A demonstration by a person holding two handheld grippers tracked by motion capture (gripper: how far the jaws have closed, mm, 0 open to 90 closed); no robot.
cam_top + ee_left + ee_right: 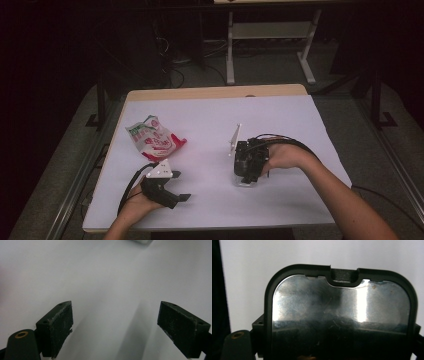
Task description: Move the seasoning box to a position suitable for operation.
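The table (215,92) has a light wooden top, exposed along its far edge. A white sheet (280,125) covers nearly the whole surface. A crumpled red, green and white snack packet (154,137) lies flat on the sheet, at the left.

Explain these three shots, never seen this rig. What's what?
No robot here: a person holds a hand-held two-jaw claw in each hand at a table covered in white. The top picture looks down from above. The other two come from cameras riding on each claw. The left claw rests open with nothing between its jaws. The right claw grips a flat shiny panel in a black frame; what it is I cannot tell. A crumpled red, white and green snack bag lies beside the left claw.
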